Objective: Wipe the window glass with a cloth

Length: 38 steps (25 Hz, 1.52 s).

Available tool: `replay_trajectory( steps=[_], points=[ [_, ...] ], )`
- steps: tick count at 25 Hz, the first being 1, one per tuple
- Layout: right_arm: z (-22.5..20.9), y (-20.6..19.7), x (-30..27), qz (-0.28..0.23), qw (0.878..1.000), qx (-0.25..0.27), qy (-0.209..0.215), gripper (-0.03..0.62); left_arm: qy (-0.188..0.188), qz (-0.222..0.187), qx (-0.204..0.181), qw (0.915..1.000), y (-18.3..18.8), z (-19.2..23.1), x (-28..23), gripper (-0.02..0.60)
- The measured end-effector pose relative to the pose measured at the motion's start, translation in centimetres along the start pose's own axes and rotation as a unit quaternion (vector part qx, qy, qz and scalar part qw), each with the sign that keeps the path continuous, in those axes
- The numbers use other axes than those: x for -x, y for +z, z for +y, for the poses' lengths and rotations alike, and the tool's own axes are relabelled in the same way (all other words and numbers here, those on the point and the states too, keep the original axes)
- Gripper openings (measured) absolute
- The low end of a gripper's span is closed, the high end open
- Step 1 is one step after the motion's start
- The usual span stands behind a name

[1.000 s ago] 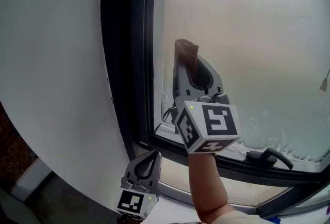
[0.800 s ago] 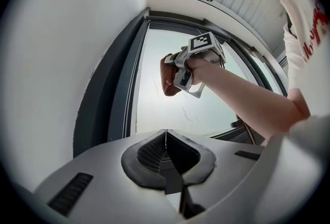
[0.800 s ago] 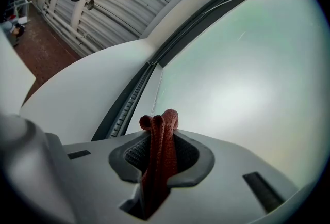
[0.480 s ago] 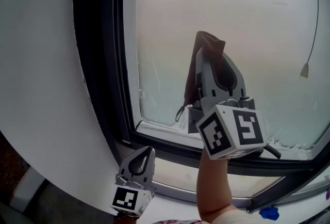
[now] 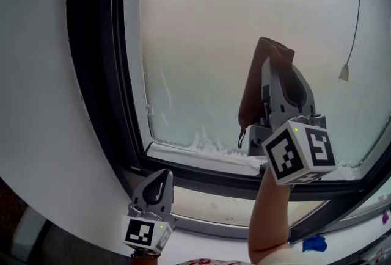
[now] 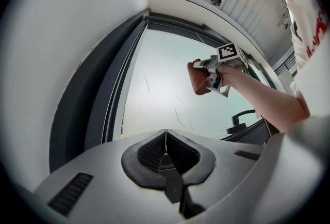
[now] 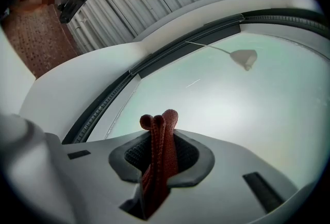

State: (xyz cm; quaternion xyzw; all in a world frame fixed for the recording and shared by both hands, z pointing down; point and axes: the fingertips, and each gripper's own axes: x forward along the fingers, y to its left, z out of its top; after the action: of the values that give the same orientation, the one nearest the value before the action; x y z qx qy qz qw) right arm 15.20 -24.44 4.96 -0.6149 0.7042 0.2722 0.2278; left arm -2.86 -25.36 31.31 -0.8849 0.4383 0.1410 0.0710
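The cloth [image 5: 255, 87], a dark reddish-brown folded strip, is pinched between the 2 jaws of the right gripper [image 5: 274, 65]. Its bunched top pokes out past the jaw tips and the rest trails down the gripper's side. It is held up in front of the lower right part of the window glass [image 5: 201, 44]. The right gripper view shows the folds [image 7: 160, 148] wedged tight between the pads, with the glass [image 7: 247, 109] just beyond. Whether the fabric actually touches the pane cannot be told.

The left gripper [image 5: 160, 179] hangs well below the glass, in front of the lower frame. Its jaws are pressed together with nothing between them, so it plays no part at this point. From its own view the cloth [image 6: 199, 79] and the person's forearm [image 6: 263, 99] show in front of the middle of the glass.

White streaks [image 5: 204, 143] line the bottom edge of the glass. A thin pull cord [image 5: 346, 71] hangs against its right side, and the dark window frame [image 5: 98, 68] borders its left.

This looks like the wiping step itself, with much of the pane probably left to cover. The next stroke calls for the cloth's bunched end pressed flat against the glass. It should then sweep across or down toward the streaked bottom edge, with the grip firm and clear of the cord.
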Motion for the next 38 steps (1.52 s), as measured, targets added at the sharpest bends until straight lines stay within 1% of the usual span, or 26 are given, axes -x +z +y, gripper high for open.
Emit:
replay_trajectory(
  steps=[8,12,16,20,24,26,30,33,35,38],
  points=[
    [-4.0,1.5,1.6,0.000,1.000,0.021,-0.015,0.087,-0.014,0.000,0.007,0.9999,-0.5,-0.8,-1.0,0.021],
    [-6.1,2.4,2.2,-0.002,1.000,0.017,-0.019,0.087,-0.019,-0.002,0.012,0.9998,-0.4,-1.2,-1.3,0.021],
    [-7.8,3.0,3.0,0.006,0.999,0.018,-0.027,0.087,-0.020,0.005,0.005,0.9998,-0.5,-1.3,-1.2,0.021],
    [-9.9,4.0,4.0,0.005,0.999,0.028,-0.046,0.087,-0.030,0.006,0.000,0.9995,-0.3,-2.0,-1.6,0.021],
    [-11.3,4.3,4.7,0.010,0.998,0.028,-0.053,0.087,-0.041,0.010,-0.002,0.9991,0.0,-3.0,-1.9,0.021],
    [-12.0,4.4,5.1,0.016,0.997,0.039,-0.060,0.087,-0.054,0.011,-0.003,0.9985,0.2,-3.9,-2.5,0.021],
    [-13.1,4.7,5.8,0.020,0.995,0.057,-0.074,0.087,-0.095,0.009,-0.007,0.9954,1.0,-6.5,-4.3,0.021],
    [-13.7,4.6,6.3,0.028,0.994,0.067,-0.082,0.087,-0.118,0.009,-0.002,0.9929,1.8,-8.1,-5.4,0.021],
    [-14.2,4.5,6.6,0.032,0.993,0.075,-0.087,0.087,-0.135,0.006,0.002,0.9909,2.4,-9.2,-6.3,0.021],
    [-14.9,4.5,7.1,0.039,0.991,0.086,-0.093,0.087,-0.160,0.005,-0.002,0.9871,3.0,-10.8,-7.5,0.021]
  ],
)
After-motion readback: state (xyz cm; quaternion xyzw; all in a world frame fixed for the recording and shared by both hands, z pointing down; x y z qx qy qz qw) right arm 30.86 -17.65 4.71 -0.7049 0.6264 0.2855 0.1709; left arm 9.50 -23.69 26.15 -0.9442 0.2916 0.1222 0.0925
